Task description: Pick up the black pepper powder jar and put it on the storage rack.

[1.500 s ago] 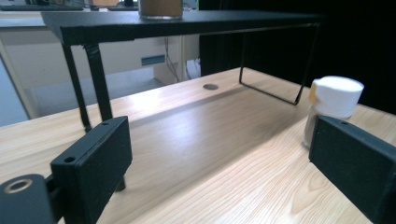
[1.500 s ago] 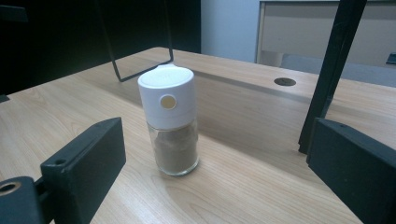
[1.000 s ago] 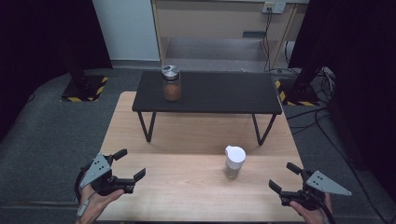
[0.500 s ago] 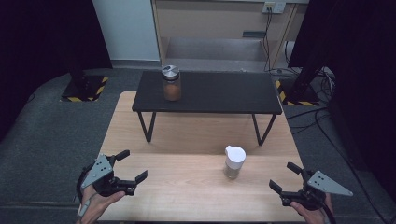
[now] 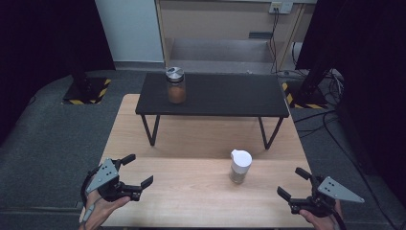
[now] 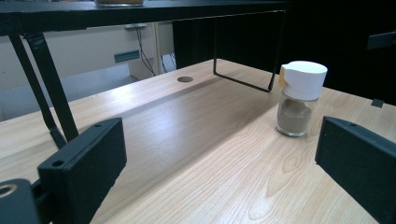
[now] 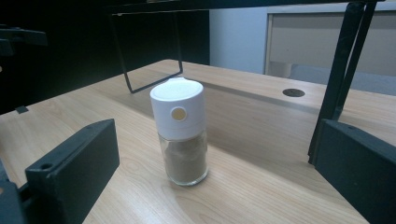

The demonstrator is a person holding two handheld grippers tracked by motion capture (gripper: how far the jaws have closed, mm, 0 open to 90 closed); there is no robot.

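High view: small glass spice jar with white plastic cap [image 5: 240, 166] near table's right front edge. Right gripper [image 5: 293, 184] jaws just opened, empty; left gripper [image 5: 138, 170] apart. Jar likely light, slick, breakable; grip glass body.

A lab: black curtains [image 5: 43, 38], hazard-taped stand base [image 5: 86, 91], trailing floor cables [image 5: 325, 120].
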